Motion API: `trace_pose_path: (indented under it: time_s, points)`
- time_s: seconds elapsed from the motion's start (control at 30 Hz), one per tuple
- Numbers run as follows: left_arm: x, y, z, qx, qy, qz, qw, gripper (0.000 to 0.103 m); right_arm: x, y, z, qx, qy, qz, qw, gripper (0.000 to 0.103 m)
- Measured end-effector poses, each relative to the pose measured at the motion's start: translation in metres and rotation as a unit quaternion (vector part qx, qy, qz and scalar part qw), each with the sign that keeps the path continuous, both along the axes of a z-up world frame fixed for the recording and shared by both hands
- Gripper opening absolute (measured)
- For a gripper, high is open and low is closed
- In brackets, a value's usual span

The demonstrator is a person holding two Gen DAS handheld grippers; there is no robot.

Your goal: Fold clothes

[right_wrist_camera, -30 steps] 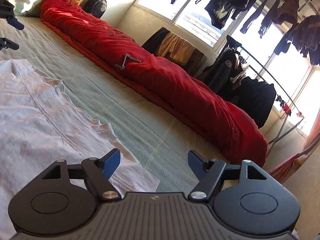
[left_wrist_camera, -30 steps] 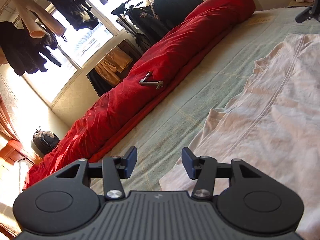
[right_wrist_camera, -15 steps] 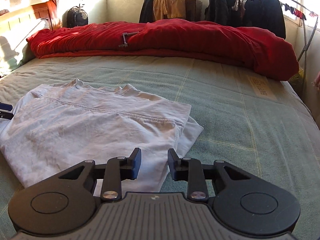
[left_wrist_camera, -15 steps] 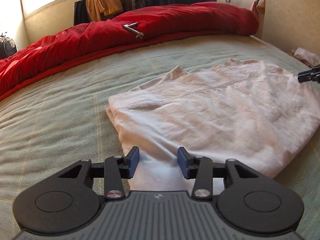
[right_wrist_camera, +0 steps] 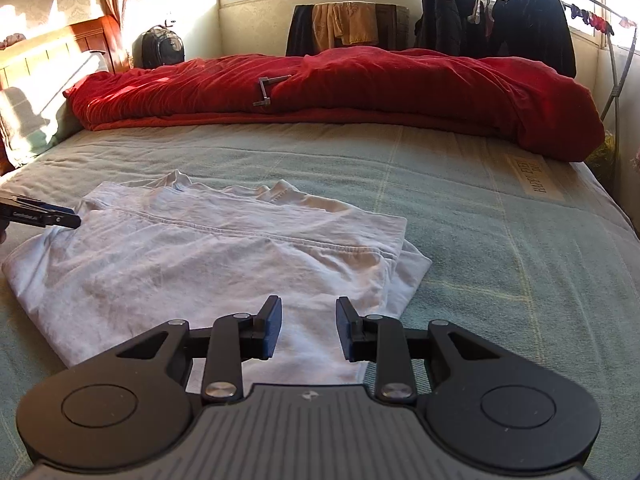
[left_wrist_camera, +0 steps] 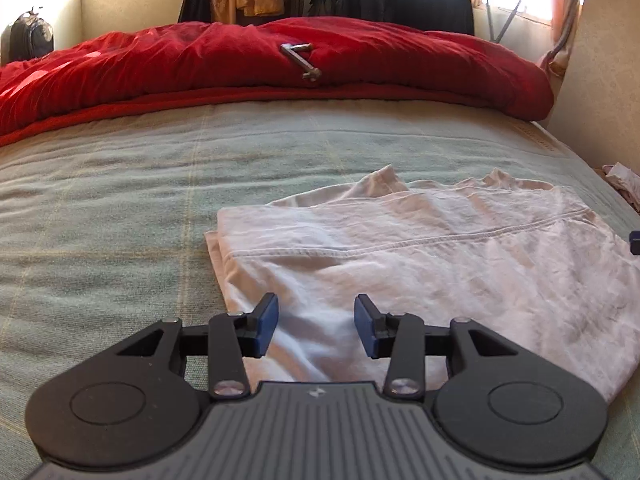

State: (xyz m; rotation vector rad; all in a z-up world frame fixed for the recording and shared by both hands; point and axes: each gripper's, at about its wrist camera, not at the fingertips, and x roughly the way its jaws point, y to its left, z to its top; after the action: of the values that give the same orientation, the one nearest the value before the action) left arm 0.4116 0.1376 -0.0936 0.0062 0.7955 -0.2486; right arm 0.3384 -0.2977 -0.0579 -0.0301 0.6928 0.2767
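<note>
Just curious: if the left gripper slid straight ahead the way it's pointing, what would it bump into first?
Most likely the white garment on the bed: its near edge lies right between and ahead of the open jaws. Depth is hard to judge here.

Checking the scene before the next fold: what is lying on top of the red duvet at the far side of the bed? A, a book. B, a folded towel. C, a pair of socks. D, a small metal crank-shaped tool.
D: a small grey metal crank-shaped tool rests on the red duvet, seen in both wrist views.
</note>
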Motion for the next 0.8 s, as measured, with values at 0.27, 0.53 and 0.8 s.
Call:
trace_pose_path:
  time_s: [0.27,0.53,0.8]
  points:
    - [-0.016,0.003,0.03,-0.002,-0.033,-0.013,0.9994,0.042,-0.01,0.006,0.005,0.02,0.005,0.006,1.0,0.039]
    - [-0.101,-0.005,0.023,0.022,-0.02,-0.089,0.9956,0.046,-0.036,0.019,0.001,0.073,0.028,0.047,0.996,0.041]
    - [-0.139,0.016,0.022,0.043,-0.009,-0.061,0.9971,0.045,-0.081,-0.025,-0.019,0.072,0.06,-0.019,0.995,0.041]
